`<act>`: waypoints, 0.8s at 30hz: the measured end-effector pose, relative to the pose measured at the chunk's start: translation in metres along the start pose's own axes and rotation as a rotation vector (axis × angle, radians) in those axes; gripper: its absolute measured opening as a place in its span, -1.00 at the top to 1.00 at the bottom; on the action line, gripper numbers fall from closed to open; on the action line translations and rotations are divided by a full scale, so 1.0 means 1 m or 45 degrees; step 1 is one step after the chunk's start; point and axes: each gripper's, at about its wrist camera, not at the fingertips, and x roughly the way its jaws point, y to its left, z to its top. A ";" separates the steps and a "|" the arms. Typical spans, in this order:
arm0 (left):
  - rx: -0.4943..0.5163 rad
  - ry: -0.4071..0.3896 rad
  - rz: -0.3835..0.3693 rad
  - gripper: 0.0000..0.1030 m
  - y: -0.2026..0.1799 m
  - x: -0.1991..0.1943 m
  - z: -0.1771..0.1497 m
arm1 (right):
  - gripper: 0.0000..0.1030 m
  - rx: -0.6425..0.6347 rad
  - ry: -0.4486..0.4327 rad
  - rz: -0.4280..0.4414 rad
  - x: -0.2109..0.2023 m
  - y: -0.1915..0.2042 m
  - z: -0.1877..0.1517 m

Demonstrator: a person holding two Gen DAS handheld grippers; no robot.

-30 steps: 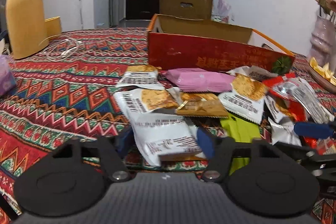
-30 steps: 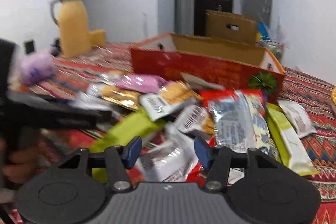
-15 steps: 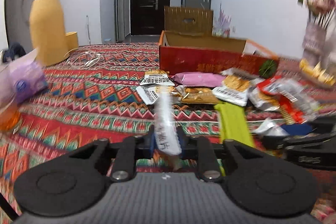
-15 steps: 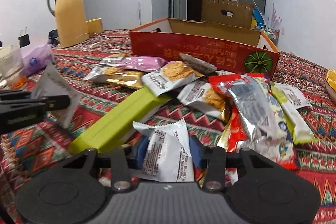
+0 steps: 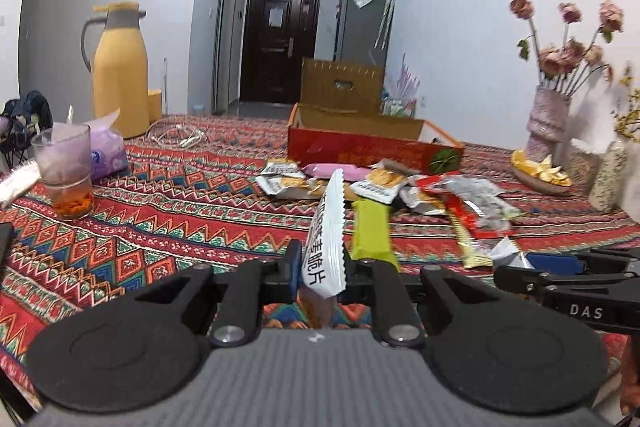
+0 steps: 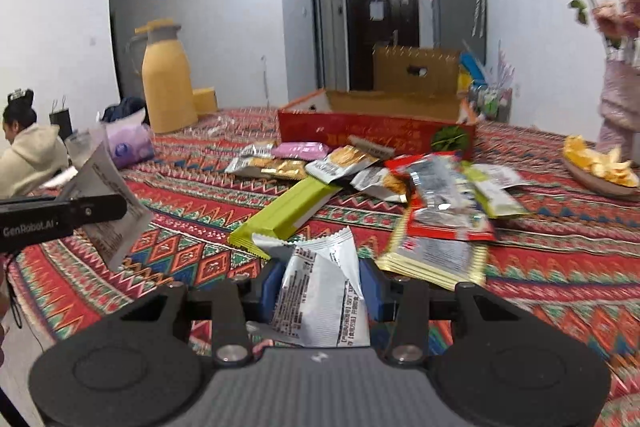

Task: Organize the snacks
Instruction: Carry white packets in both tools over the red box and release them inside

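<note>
My left gripper [image 5: 322, 269] and right gripper [image 6: 320, 285] each pinch a white packet above the patterned tablecloth [image 5: 168, 211], red box [image 5: 372, 147] far behind.

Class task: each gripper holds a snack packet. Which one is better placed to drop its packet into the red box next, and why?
Probably right: the right gripper, shut on its white packet, faces the red box almost squarely; for the left gripper it sits off to the right.
</note>
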 end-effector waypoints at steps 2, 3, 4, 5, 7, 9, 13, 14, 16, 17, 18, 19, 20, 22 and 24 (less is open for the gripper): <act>0.013 -0.016 -0.004 0.68 -0.011 -0.015 -0.005 | 0.19 0.011 -0.040 -0.009 -0.022 -0.004 -0.006; 0.020 -0.021 -0.006 0.68 -0.015 -0.020 -0.007 | 0.18 0.017 -0.056 -0.012 -0.030 -0.007 -0.008; 0.030 -0.026 -0.009 0.68 -0.019 -0.028 -0.009 | 0.18 0.023 -0.070 -0.014 -0.038 -0.009 -0.011; 0.037 -0.030 -0.014 0.68 -0.023 -0.034 -0.012 | 0.18 0.027 -0.079 -0.015 -0.044 -0.010 -0.013; 0.052 -0.043 -0.024 0.68 -0.029 -0.045 -0.013 | 0.18 0.034 -0.101 -0.021 -0.055 -0.014 -0.018; 0.062 -0.063 -0.031 0.68 -0.035 -0.055 -0.011 | 0.18 0.042 -0.114 -0.027 -0.062 -0.016 -0.021; 0.064 -0.097 -0.062 0.68 -0.040 -0.066 -0.003 | 0.18 0.067 -0.146 -0.040 -0.077 -0.021 -0.024; 0.061 -0.106 -0.075 0.68 -0.040 -0.067 0.000 | 0.18 0.074 -0.156 -0.042 -0.079 -0.022 -0.023; 0.050 -0.115 -0.093 0.68 -0.040 -0.067 0.004 | 0.18 0.079 -0.169 -0.047 -0.083 -0.025 -0.021; 0.048 -0.112 -0.098 0.68 -0.039 -0.066 0.006 | 0.18 0.083 -0.174 -0.051 -0.083 -0.027 -0.018; 0.043 -0.108 -0.100 0.68 -0.039 -0.065 0.009 | 0.18 0.086 -0.179 -0.050 -0.084 -0.029 -0.016; 0.038 -0.105 -0.109 0.68 -0.038 -0.063 0.013 | 0.18 0.085 -0.186 -0.047 -0.084 -0.031 -0.013; 0.033 -0.104 -0.116 0.68 -0.036 -0.062 0.016 | 0.18 0.081 -0.196 -0.046 -0.085 -0.032 -0.009; 0.033 -0.114 -0.140 0.68 -0.031 -0.059 0.025 | 0.18 0.069 -0.218 -0.042 -0.084 -0.034 0.000; 0.038 -0.099 -0.155 0.68 -0.027 -0.052 0.039 | 0.18 0.063 -0.231 -0.030 -0.082 -0.038 0.011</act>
